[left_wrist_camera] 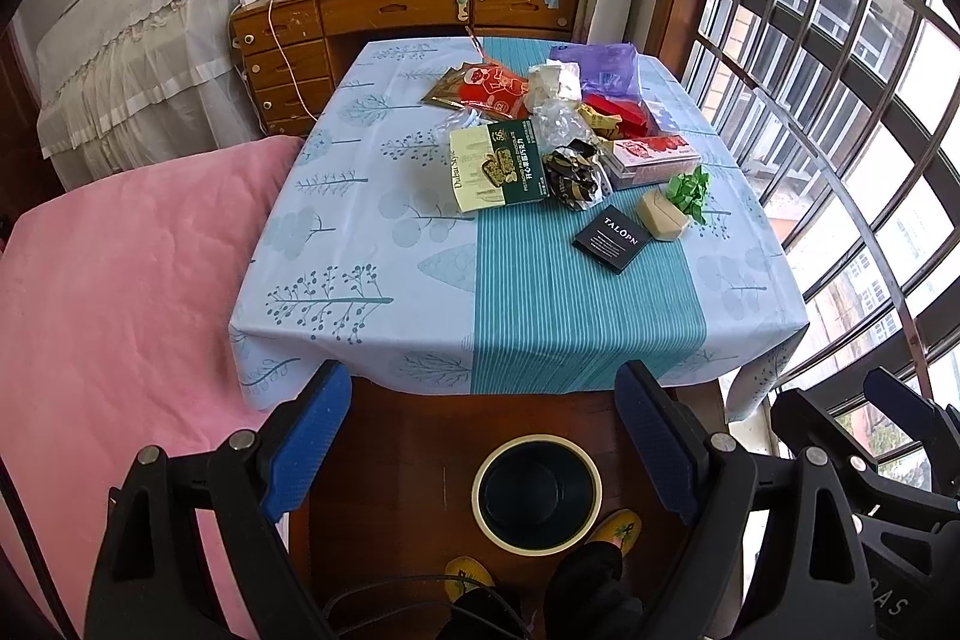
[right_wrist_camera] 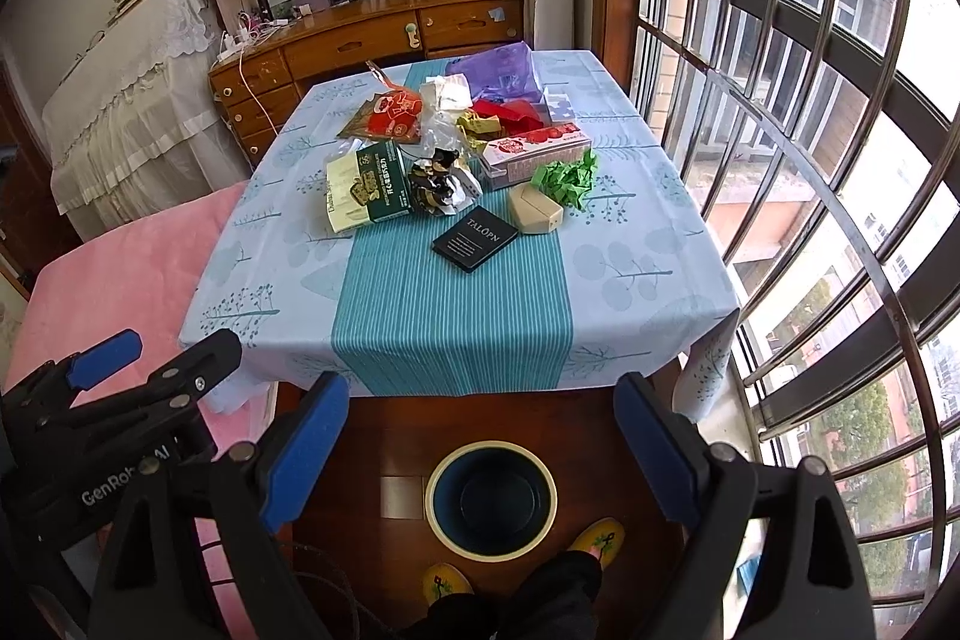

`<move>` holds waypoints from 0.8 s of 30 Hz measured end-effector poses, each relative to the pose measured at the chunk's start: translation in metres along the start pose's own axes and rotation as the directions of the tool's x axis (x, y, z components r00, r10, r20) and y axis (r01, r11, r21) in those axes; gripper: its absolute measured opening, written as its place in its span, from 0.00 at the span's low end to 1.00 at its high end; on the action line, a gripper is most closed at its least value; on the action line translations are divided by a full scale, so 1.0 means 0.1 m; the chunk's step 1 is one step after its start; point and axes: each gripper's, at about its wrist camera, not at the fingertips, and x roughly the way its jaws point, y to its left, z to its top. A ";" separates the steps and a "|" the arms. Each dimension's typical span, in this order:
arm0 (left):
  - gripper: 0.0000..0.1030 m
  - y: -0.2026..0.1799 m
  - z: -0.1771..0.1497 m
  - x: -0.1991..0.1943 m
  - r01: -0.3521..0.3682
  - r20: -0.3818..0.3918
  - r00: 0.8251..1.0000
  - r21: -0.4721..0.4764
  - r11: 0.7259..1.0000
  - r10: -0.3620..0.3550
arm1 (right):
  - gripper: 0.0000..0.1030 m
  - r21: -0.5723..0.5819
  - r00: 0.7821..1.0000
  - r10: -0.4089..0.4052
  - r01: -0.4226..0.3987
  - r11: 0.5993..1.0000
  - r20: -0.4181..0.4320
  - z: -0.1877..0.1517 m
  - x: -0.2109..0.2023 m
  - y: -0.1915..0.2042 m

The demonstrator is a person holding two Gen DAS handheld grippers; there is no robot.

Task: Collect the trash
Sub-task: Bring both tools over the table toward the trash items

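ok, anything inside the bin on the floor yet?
The bin looks empty: its dark bottom shows in both wrist views, with no trash in it. The near inner wall is hidden by the rim. Both grippers, left and right, are open and hold nothing.

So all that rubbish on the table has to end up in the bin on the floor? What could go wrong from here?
Probably three things. The bin is narrow and sits beside the person's slippers, so dropped pieces may miss it. The wrappers lie tangled in a heap, so one pull could drag neighbours off the table. The flat black card may slip from the jaws. Both grippers, left and right, are open and empty.
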 end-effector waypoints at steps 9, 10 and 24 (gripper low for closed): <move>0.86 -0.09 0.14 0.07 0.034 -0.004 0.999 -0.038 0.999 -0.034 | 0.88 0.002 0.999 0.031 -0.031 1.000 0.032 0.16 0.06 -0.12; 0.86 -0.11 0.16 0.08 0.035 -0.004 0.999 -0.039 0.999 -0.035 | 0.88 0.001 0.999 0.035 -0.035 0.999 0.039 0.19 0.07 -0.14; 0.86 -0.63 0.74 0.43 0.004 -0.003 1.000 -0.077 0.997 -0.004 | 0.88 -0.105 0.993 0.095 -0.088 0.991 0.067 0.81 0.42 -0.54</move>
